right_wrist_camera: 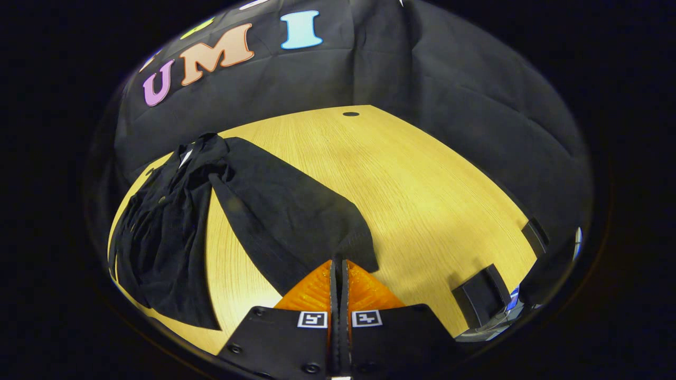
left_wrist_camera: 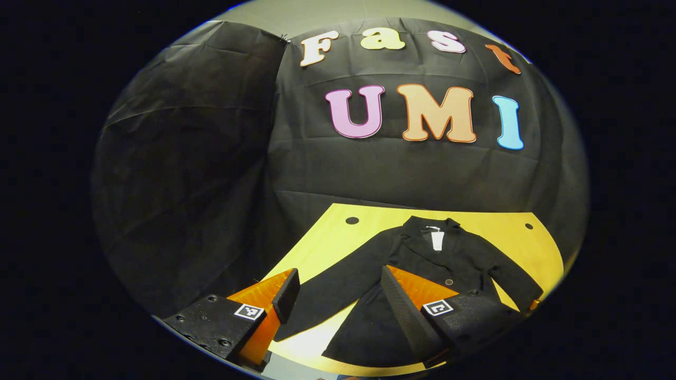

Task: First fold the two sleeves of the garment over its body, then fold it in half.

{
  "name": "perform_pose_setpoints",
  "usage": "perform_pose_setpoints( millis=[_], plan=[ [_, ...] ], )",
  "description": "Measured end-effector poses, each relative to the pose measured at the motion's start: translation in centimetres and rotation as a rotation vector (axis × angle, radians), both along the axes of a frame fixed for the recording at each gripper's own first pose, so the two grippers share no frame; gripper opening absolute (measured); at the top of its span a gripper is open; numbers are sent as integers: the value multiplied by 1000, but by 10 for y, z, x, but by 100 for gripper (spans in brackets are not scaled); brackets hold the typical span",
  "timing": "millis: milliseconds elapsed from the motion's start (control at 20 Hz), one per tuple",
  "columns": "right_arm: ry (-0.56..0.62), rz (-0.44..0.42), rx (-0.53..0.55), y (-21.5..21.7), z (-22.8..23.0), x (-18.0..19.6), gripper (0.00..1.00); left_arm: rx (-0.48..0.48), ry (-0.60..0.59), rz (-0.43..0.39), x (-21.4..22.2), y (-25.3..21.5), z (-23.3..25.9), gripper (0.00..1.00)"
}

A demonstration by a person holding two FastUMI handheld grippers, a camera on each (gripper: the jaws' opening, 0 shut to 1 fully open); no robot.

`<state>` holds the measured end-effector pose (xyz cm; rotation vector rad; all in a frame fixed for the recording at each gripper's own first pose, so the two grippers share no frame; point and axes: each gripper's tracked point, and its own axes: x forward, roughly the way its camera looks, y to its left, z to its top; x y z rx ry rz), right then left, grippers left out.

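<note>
Your right gripper (right_wrist_camera: 339, 264) sits nearest, its fingers pressed together at the cuff edge of one sleeve (right_wrist_camera: 285, 211); whether cloth is caught between them, you cannot tell. Your left gripper (left_wrist_camera: 338, 290) hangs with fingers spread wide above the other sleeve (left_wrist_camera: 332, 295). One black garment (left_wrist_camera: 449, 258) lies flat on the yellow table (right_wrist_camera: 422, 179), two sleeves spread outward. Its hem is partly hidden behind your left fingers.

One jacket (left_wrist_camera: 422, 264), two tongs (left_wrist_camera: 338, 295)
</note>
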<state>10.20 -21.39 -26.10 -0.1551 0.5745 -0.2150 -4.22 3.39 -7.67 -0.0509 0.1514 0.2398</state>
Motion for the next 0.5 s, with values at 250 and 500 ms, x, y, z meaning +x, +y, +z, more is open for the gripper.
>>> perform_pose_setpoints(
  millis=[250, 500],
  plan=[
    [31, 0, 17, 1, 1, 2, 2, -10, 25, 54, -15, 8, -10, 93],
    [57, 73, 11, 8, 19, 9, 2, -27, 37, 105, -35, 13, -22, 93]
  ],
)
